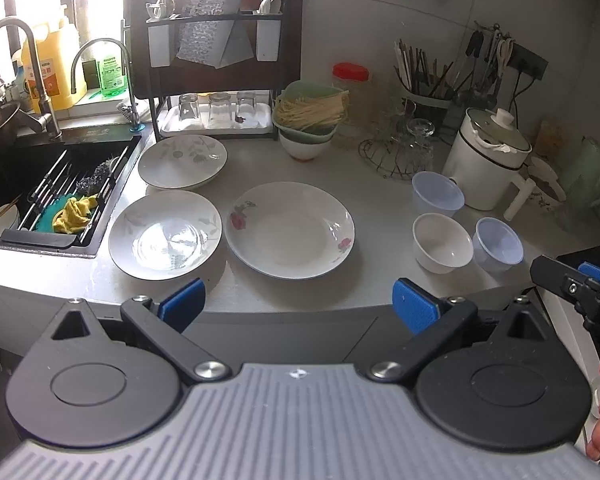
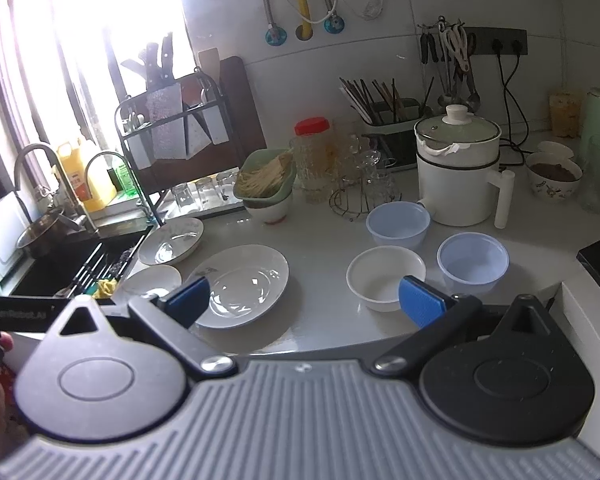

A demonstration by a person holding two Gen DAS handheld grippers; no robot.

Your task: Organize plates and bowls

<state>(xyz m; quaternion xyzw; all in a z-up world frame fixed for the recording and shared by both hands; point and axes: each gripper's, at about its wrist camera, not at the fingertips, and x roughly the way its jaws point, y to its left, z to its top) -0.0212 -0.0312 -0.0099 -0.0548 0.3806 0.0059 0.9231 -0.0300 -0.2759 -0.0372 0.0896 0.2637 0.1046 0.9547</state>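
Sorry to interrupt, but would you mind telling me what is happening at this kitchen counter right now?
A person holds a two-finger gripper in each hand, facing a counter of dishes to be sorted. The left gripper and the right gripper are both open and hold nothing. Three plates lie separately near the sink: the rose-patterned plate in the middle and two leaf-patterned plates. A white bowl and two translucent blue bowls sit apart, unstacked. Nothing has been gathered yet.

Left gripper (image 1: 298,306) jaws wide apart, right gripper (image 2: 304,300) likewise
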